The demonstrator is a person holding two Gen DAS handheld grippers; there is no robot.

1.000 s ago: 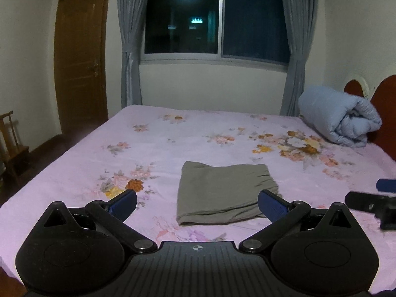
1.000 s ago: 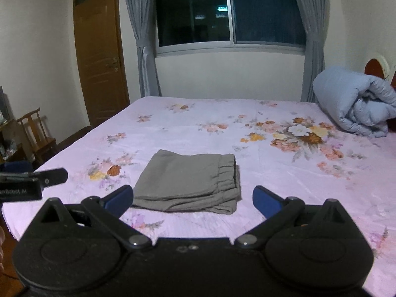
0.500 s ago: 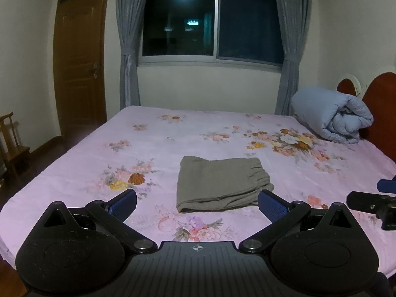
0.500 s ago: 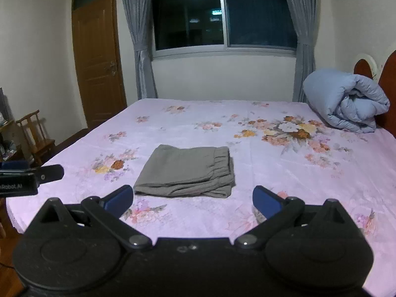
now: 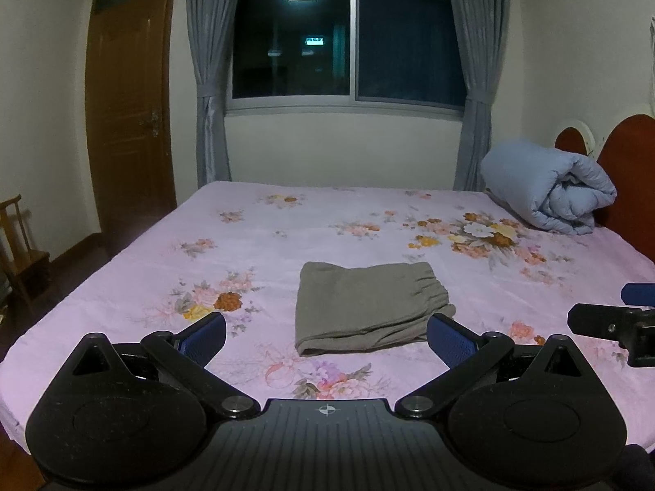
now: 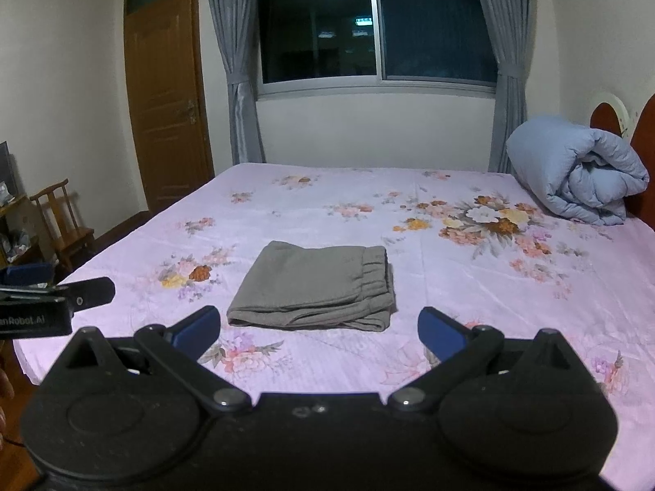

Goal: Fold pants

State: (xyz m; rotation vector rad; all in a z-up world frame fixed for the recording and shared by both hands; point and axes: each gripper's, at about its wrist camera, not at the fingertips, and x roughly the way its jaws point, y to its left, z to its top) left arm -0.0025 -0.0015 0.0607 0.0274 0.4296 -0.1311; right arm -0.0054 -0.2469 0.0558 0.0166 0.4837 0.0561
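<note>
Both grippers hang over the near edge of the bed [image 5: 286,221], the left gripper [image 5: 326,337] and right gripper [image 6: 318,327] each spread wide and empty. Between them, further in, the pants [image 6: 315,286] lie as a folded grey bundle on the floral sheet. Any careless nudge now could spill the loose lower layers and undo the fold.
</note>
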